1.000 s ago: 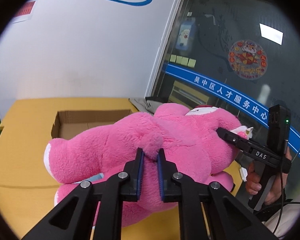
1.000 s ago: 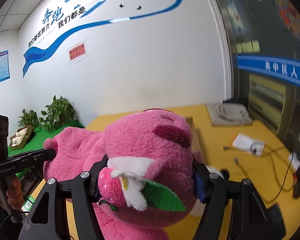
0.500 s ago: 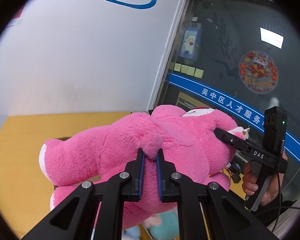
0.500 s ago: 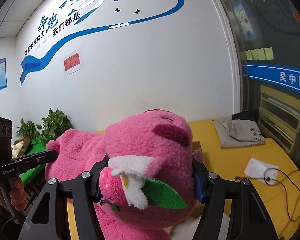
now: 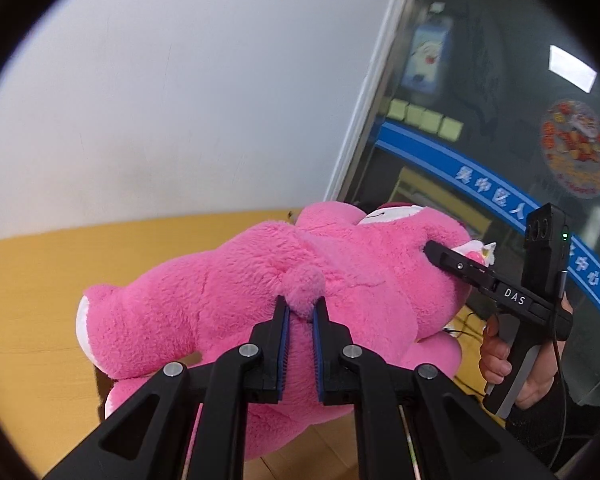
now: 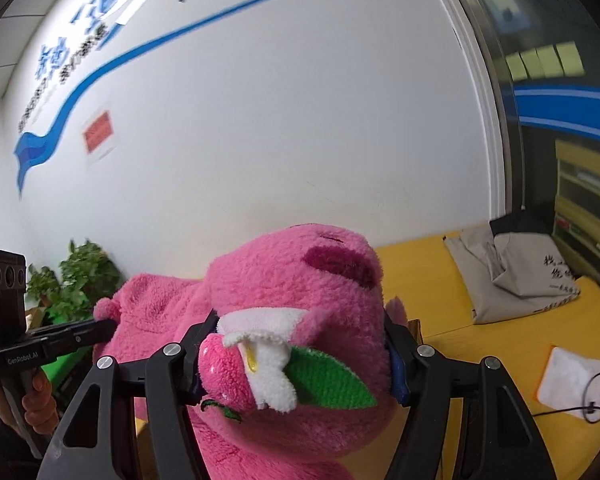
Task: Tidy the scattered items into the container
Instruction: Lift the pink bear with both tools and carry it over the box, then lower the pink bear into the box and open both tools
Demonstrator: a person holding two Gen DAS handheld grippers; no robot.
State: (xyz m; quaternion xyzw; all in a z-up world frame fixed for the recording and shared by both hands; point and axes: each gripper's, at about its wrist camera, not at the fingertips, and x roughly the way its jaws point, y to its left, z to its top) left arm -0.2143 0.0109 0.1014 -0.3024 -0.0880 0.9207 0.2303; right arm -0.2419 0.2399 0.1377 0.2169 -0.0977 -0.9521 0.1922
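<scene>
Left wrist view: large pink plush bear (image 5: pixel 228 304) hanging crosswise ahead of the left gripper (image 5: pixel 300 316), long axis running from the white-soled foot at left to the head at right, above the yellow table (image 5: pixel 32 280). Jaws narrowed, pinching the small round tail. Brown cardboard box (image 5: pixel 100 390) peeking out just beneath the bear. Right gripper (image 5: pixel 452 262) pressing into the head end.

Right wrist view: right gripper (image 6: pixel 296 354) spread wide, clamping the bear's head (image 6: pixel 296 280), felt flower and green leaf facing the lens. Fleece soft, compressible, sagging between both holds.
</scene>
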